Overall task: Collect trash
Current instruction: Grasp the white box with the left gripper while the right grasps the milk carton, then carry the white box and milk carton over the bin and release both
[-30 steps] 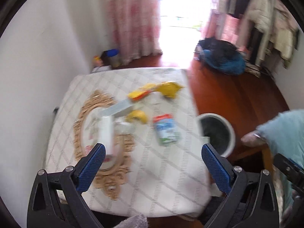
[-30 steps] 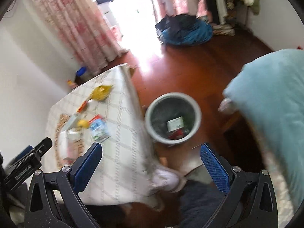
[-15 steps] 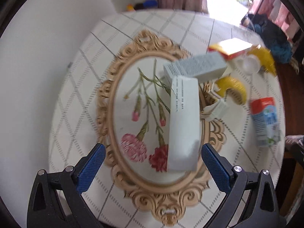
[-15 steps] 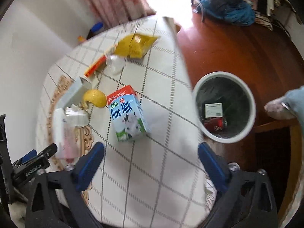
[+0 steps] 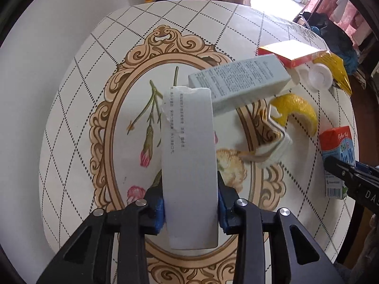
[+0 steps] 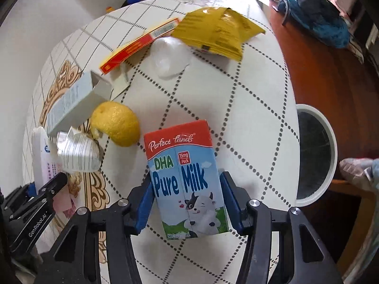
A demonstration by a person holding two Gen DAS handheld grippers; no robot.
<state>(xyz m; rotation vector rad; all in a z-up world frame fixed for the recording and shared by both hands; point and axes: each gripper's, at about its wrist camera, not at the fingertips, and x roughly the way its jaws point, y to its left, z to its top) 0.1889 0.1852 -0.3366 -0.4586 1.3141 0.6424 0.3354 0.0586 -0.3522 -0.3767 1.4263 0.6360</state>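
Note:
My left gripper (image 5: 190, 209) is shut on a long white torn packet (image 5: 189, 156) lying on the round table (image 5: 71, 94). My right gripper (image 6: 188, 207) is closed against the sides of a blue and red Pure Milk carton (image 6: 187, 177), which rests on the tablecloth. Other trash lies around: a pale grey box (image 5: 239, 85), a lemon peel (image 6: 116, 123), a crumpled white wrapper (image 6: 78, 153), a red-yellow box (image 6: 139, 45), a clear plastic lid (image 6: 170, 56) and a yellow foil bag (image 6: 218, 33).
A white-rimmed bin (image 6: 315, 156) stands on the wooden floor just right of the table edge. A light blue cushion edge (image 6: 360, 170) sits by it. White wall lies to the left, curtains and a pile of dark clothes (image 6: 315, 14) at the back.
Both grippers dropped low over the table. The left one closed on the white packet and the right one closed on the milk carton; both were open before.

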